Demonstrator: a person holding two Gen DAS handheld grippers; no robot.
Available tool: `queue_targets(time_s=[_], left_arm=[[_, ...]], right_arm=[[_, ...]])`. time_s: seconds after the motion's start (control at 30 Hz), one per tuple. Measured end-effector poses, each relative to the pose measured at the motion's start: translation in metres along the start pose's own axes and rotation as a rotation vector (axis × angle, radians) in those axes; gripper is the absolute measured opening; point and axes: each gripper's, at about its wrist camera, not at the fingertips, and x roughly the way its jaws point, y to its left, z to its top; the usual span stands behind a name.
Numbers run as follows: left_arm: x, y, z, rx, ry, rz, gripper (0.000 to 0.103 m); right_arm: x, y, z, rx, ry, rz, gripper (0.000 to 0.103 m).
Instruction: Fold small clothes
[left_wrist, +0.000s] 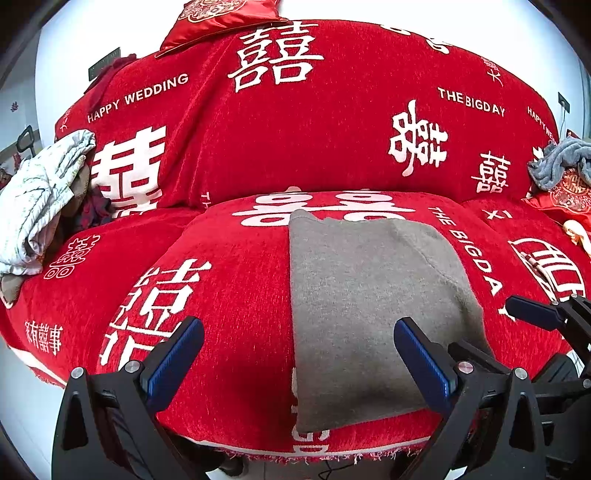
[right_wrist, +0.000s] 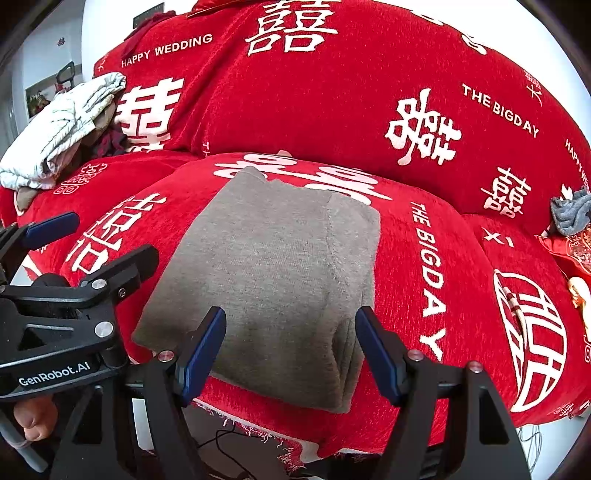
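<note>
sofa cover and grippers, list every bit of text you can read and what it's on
"HAPPY WEDDING": red sofa cover, backrest, upper left.
"THE BIGDAY": cover's backrest, upper right.
"THE BIGDAY": seat cushion, beside the grey folded garment.
"XI": seat, far right.
"GenRobot.AI": left gripper body.
Large white Chinese double-happiness signs cover the fabric; the small characters at the seat's left edge are too small to read.

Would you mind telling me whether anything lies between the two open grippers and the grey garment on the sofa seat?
Nothing visible does. The grey garment lies flat on the red sofa cover, just ahead of the right gripper and the left gripper. The white clothes pile sits well off to the side.
</note>
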Motion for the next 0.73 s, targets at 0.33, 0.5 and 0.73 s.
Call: queue_targets(time_s=[0.33, 0.5, 0.73], left_arm=[[0.0014, -0.0004, -0.0009, 0.001, 0.01, -0.004, 0.103], [0.0033, 0.0005, -0.0019, -0.001, 0.018, -0.006, 0.103], [0.0056, 0.0003, -0.0034, 0.006, 0.026, -0.004, 0.103]], right_arm=[[-0.0003, 0.0002, 0.0, 0.002, 0.001, 0.002, 0.075], [-0.0005, 0.0008, -0.0002, 0.003, 0.004, 0.004, 0.075], [0.0023, -0.0007, -0.0025, 0.001, 0.01, 0.01, 0.075]])
